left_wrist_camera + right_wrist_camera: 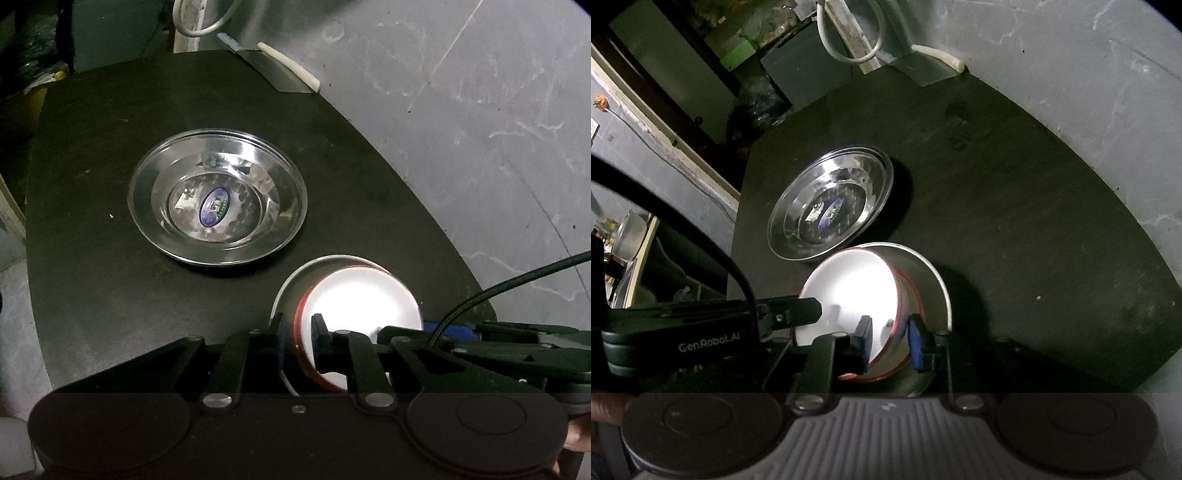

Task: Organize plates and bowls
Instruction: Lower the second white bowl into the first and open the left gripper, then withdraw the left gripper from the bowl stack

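Beside the steel plate: red-rimmed white bowl nested in a steel bowl; left gripper and right gripper straddling its rim, grip unclear.

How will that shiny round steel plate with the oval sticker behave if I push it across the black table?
The shiny round steel plate looks thin and rigid, so it is probably light and stiff. Sitting flat and low on the black table, it would likely slide rather than tip. Its polished, sloped rim may be slippery to pinch.
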### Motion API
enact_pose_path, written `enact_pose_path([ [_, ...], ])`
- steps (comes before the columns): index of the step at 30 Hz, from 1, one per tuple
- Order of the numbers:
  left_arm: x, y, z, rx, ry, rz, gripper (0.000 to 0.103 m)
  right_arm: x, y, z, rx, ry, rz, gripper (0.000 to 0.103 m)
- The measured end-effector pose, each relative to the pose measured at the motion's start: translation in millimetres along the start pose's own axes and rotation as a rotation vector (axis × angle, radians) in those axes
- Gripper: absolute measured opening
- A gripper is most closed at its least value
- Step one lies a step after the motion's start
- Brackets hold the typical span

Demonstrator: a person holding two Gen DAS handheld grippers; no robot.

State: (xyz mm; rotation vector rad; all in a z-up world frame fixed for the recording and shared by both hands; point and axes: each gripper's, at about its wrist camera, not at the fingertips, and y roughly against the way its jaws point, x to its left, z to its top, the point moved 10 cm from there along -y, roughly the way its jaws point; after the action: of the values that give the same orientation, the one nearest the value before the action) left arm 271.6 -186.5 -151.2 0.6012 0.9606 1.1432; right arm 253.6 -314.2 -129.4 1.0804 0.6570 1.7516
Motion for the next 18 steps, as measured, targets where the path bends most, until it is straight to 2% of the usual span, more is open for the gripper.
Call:
enact_pose_path([
  [2, 0, 2, 0, -0.007, 0.005, -0.002, 0.019, -2, -1, -1, 0.003, -0.004, -0.008, 0.037],
  [4, 0, 4, 1, -0.018, 0.014, -0.009, 0.022, -4, 0, -1, 0.004, -0.009, -0.005, 0.037],
  [6, 3, 8, 3, -0.035, 0.02, 0.001, 0.038, -4, 0, -1, 0.003, -0.008, -0.006, 0.037],
  [10, 11, 18, 7, -0.073, 0.044, 0.019, 0.053, -6, 4, 1, -0.011, -0.009, 0.0, 0.04],
  [12, 16, 22, 8, -0.087, 0.058, 0.032, 0.071, -6, 7, 3, -0.02, -0.006, 0.006, 0.045],
  [13, 19, 24, 8, -0.097, 0.066, 0.042, 0.075, -5, 8, 3, -0.025, -0.003, 0.008, 0.046],
  [15, 24, 28, 10, -0.112, 0.083, 0.056, 0.088, -5, 12, 6, -0.038, 0.0, 0.01, 0.054],
  [16, 26, 30, 10, -0.117, 0.092, 0.062, 0.09, -7, 14, 7, -0.045, 0.003, -0.007, 0.061],
  [17, 29, 31, 11, -0.12, 0.101, 0.068, 0.095, -10, 15, 8, -0.051, 0.007, -0.031, 0.072],
  [18, 32, 32, 11, -0.122, 0.111, 0.077, 0.099, -13, 17, 10, -0.06, 0.006, -0.049, 0.076],
])
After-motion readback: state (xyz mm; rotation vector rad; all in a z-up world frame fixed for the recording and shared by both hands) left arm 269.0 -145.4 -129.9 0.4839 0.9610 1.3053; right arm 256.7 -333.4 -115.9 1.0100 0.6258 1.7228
